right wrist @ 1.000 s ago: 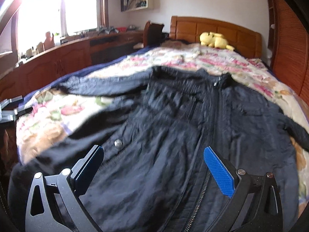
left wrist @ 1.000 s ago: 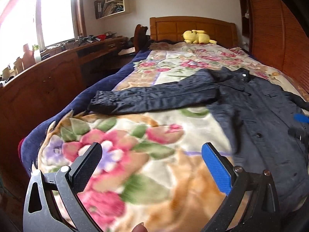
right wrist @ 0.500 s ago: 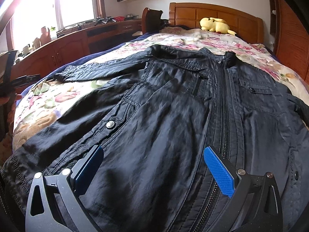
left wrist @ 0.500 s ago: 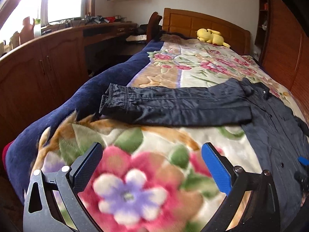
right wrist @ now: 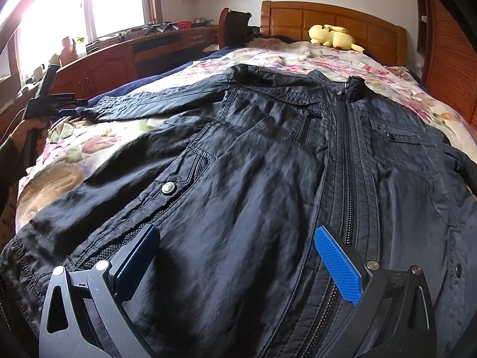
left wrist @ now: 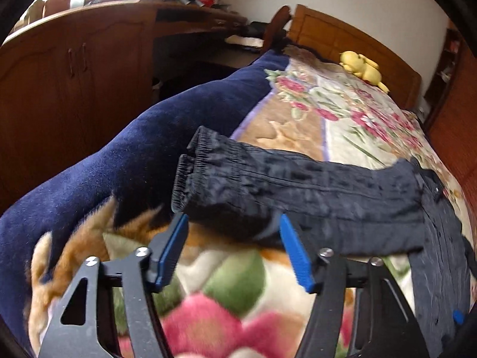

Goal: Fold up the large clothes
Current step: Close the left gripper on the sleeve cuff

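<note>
step: sleeve fold just starting, by my read. The left gripper [left wrist: 234,240] is at the cuff end of the jacket sleeve [left wrist: 298,191], lower centre of the left wrist view.
left jaws: closing, lower sleeve edge between the blue pads [left wrist: 295,253]; can't confirm they press on the cloth yet.
next move: likely finish the pinch near the cuff [left wrist: 193,173], then lift and carry the sleeve across onto the jacket body. Needs a firm bite, since the fabric looks thin and slippery.
jacket [right wrist: 268,164]: spread flat, zipped, across the centre of the right wrist view, on the floral blanket [right wrist: 89,146].
right gripper [right wrist: 235,253]: jaws wide apart over the hem, bottom centre, gripping nothing.
materials: crinkled dark nylon-like shell, slight sheen; ribbed elastic cuff; metal snap [right wrist: 168,188]; plush fuzzy blanket.
</note>
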